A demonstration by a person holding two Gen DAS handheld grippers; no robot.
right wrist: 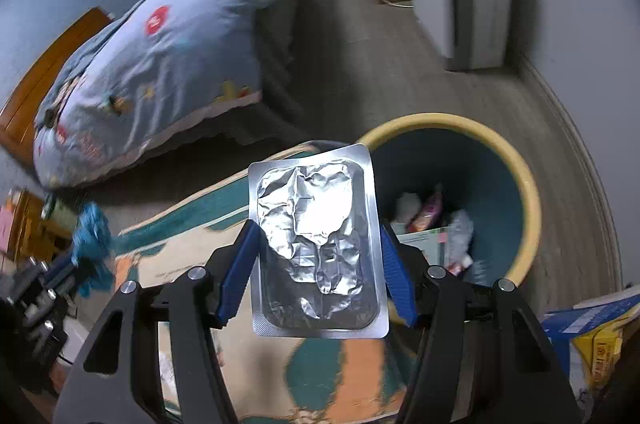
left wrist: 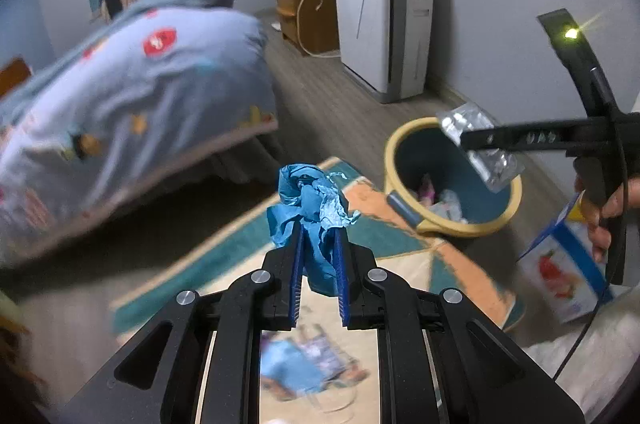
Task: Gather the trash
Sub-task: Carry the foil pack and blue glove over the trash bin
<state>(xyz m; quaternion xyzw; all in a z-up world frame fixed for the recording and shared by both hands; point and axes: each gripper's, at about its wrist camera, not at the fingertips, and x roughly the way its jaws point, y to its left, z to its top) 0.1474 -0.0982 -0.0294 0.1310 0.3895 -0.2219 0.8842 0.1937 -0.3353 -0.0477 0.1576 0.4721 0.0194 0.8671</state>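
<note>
Two pieces of trash are in hand at once. Nearest the left wrist camera, the left gripper (left wrist: 318,248) has its blue-padded jaws clamped on a crumpled blue paper wad (left wrist: 310,204), which sticks up above the fingertips. In the right wrist view the right gripper (right wrist: 316,264) pinches a flat silver foil blister pack (right wrist: 318,244) by its two long edges, the crinkled foil face turned to the camera. Under both lies a teal, orange and cream patterned rug (right wrist: 320,376), and on it stands the round bin with a yellow rim and dark teal inside (right wrist: 532,184), already holding wrappers and scraps. Judging by this, the step in hand is the carry to the bin: the left view shows the pack over the bin's mouth, so the right jaws look ready to part and let it fall, while the paper wad is short of the rim and would need to travel right and forward first. Only the left view shows the person's hand (left wrist: 608,208) on the right tool's handle, the blue and white carton (left wrist: 560,272) beside the bin, and the white appliance (left wrist: 384,28) against the far wall in sharp outline. Only the right view looks down into the bin. Beyond the rug stands the bed with a pale blue patterned quilt (right wrist: 160,64).
</note>
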